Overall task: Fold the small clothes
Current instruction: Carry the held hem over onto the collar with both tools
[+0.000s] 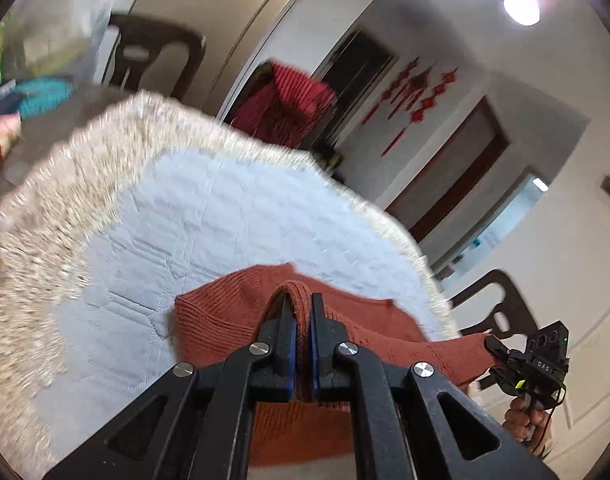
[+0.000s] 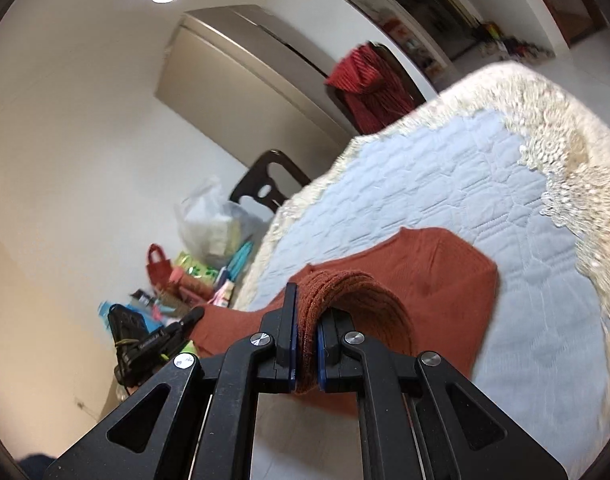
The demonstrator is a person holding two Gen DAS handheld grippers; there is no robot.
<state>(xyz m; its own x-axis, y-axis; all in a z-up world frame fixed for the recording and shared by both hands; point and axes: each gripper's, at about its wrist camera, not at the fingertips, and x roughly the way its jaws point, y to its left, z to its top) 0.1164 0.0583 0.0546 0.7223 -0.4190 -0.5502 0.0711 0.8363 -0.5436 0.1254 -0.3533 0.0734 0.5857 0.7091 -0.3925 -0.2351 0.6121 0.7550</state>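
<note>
Two grippers, left (image 1: 301, 312) and right (image 2: 308, 320), each pinching my rust sweater (image 2: 437, 276); hem spans between them, body trailing forward onto quilt (image 2: 485, 184).

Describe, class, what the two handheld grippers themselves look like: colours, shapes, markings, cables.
Both the left gripper and the right gripper are matt black, with angular linkage arms pierced by triangular cut-outs, round silver pivot caps and blue pads inside the fingers. Seen from the left wrist, the right gripper carries a black camera block, white lettering, a small green-yellow tag and a thin dark cable.
</note>
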